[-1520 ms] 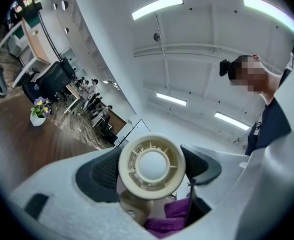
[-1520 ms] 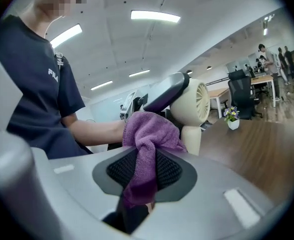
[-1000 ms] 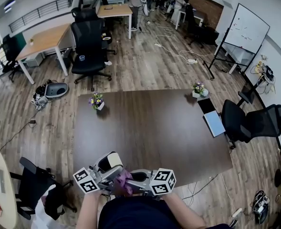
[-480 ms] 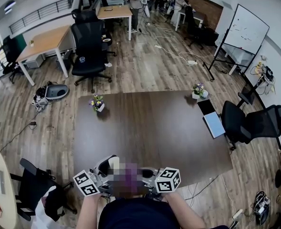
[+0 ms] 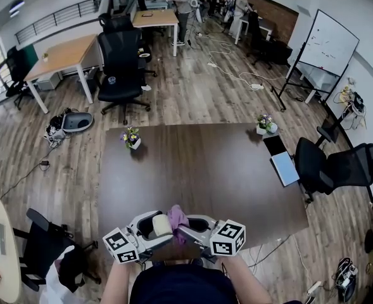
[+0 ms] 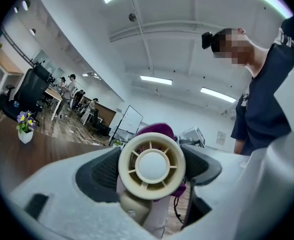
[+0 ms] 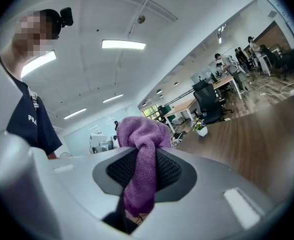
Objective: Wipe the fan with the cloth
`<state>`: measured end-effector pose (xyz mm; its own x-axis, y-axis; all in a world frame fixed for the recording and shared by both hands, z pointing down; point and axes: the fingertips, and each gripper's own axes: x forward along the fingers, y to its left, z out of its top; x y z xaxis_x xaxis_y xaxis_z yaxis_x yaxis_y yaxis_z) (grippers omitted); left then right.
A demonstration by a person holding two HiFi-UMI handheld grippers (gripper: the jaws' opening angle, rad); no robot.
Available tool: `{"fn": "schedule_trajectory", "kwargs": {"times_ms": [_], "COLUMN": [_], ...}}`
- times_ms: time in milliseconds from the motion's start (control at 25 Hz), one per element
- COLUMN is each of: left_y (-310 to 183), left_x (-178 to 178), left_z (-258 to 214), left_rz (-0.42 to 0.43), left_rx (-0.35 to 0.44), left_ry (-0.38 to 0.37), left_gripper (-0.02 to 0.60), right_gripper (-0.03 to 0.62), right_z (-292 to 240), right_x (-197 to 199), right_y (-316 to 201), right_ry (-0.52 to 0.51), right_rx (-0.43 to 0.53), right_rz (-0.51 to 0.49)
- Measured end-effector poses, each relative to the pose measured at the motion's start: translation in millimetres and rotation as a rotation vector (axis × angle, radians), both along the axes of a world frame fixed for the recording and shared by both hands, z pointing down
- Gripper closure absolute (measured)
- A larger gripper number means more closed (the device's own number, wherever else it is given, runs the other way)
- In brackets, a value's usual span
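**Fan and cloth brought together over the table's near edge**

Nearest the person, just above the near edge of the brown table [image 5: 205, 170], the two grippers point at each other with their marker cubes turned outward. The left gripper [image 6: 153, 170] has its jaws closed on a small cream hand-held fan [image 6: 151, 166]. The dark pads sit on either side of the round head, and the grille faces back along the gripper. Held this way, the fan's far side is presented to the other hand, which is probably the reason for the grip.

The right gripper [image 7: 143, 171] is clamped, jaws only narrowly apart, on a purple cloth [image 7: 139, 134]. The bunched end sticks out past the fingertips like a pad, and a tail hangs down between the pads. That bunch looks meant as the wiping surface.

In the head view the cloth lies against the fan. In the left gripper view purple shows above and below the fan's head, so the cloth is on its far face. I judge the wiping to be under way.

Further out, the tabletop is bare across its middle. A small flower pot [image 5: 131, 138] stands at the far-left corner of the table and another pot [image 5: 264, 122] at its far-right corner. Beyond the far edge is a black office chair [image 5: 120, 62], and past the right corner stands a whiteboard [image 5: 328, 43].
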<state>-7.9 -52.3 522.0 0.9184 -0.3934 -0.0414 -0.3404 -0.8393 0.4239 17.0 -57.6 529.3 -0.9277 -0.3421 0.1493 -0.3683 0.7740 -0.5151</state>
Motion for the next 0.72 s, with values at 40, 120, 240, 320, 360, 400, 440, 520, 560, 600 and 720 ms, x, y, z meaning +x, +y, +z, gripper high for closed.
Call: {"fn": "schedule_trajectory", "kwargs": {"times_ms": [40, 120, 240, 320, 360, 400, 440, 520, 560, 600, 720], "left_y": [3, 7, 11, 12, 12, 12, 12, 14, 14, 14, 17], "left_x": [2, 6, 12, 13, 14, 14, 14, 14, 15, 15, 16], "left_z": [3, 9, 22, 31, 34, 36, 38, 44, 47, 51, 64], "left_rz": [0.009, 0.025, 0.044, 0.049, 0.049, 0.049, 0.048, 0.05, 0.053, 0.057, 0.072], "left_rx": [0.005, 0.014, 0.037, 0.043, 0.042, 0.04, 0.041, 0.052, 0.06, 0.064, 0.075], "left_ry": [-0.027, -0.075, -0.175, -0.231, -0.248, -0.26, -0.271, -0.311, -0.338, -0.363, -0.438], "left_gripper": [0.202, 0.202, 0.202, 0.202, 0.202, 0.202, 0.202, 0.202, 0.202, 0.202, 0.202], "right_gripper": [0.49, 0.49, 0.49, 0.49, 0.49, 0.49, 0.49, 0.49, 0.49, 0.49, 0.49], "right_z": [-4, -10, -19, -24, -26, -27, -27, -24, -21, -18, -11], "right_x": [1, 5, 7, 5, 3, 0, -2, -8, -10, -11, -18], "right_y": [-1, -2, 0, 2, 4, 5, 8, 13, 16, 19, 27], "right_ry": [0.001, 0.016, 0.055, 0.074, 0.072, 0.067, 0.065, 0.094, 0.122, 0.15, 0.2], "right_rx": [0.012, 0.047, 0.116, 0.165, 0.179, 0.184, 0.186, 0.202, 0.217, 0.232, 0.255], "right_rz": [0.007, 0.019, 0.013, -0.002, -0.01, -0.019, -0.028, -0.053, -0.068, -0.083, -0.125]}}
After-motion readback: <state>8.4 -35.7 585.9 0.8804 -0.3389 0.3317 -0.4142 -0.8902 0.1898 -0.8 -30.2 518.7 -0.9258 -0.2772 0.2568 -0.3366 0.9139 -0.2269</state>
